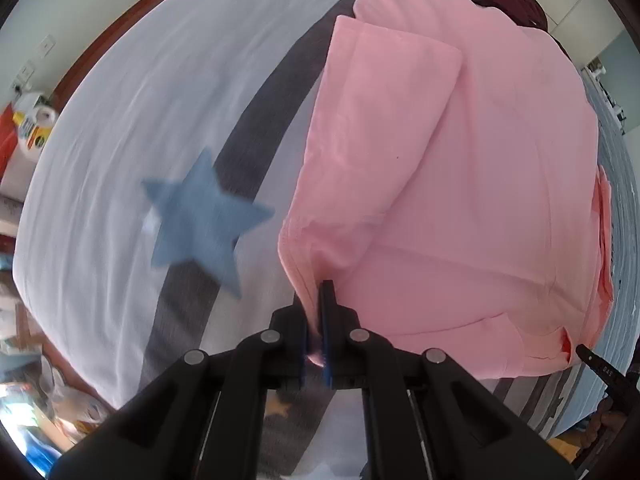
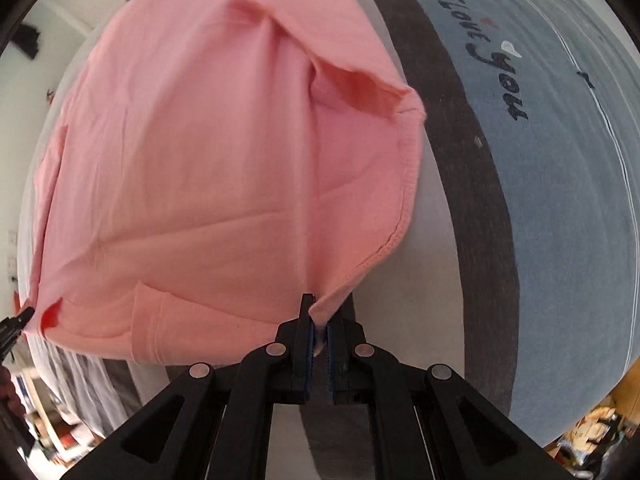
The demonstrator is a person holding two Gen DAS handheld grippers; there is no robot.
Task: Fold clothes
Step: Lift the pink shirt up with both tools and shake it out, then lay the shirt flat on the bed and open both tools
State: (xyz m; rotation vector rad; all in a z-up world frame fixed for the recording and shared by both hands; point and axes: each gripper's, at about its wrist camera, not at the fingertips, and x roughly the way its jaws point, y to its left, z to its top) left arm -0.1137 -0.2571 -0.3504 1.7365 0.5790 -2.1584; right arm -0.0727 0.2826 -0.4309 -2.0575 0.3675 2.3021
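Both grippers, left gripper [image 1: 318, 312] and right gripper [image 2: 318, 320], are clamped on the 2 near corners of the pink shirt [image 1: 460, 184], which stretches away across the bed [image 1: 120, 128].

1. The left gripper [image 1: 316, 320] points forward and down, its jaws pinched on a corner of the pink shirt [image 1: 460, 200].
2. The right gripper [image 2: 318, 326] (likewise angled down) clamps the shirt's other near corner between its blue-padded fingers [image 2: 306, 344].
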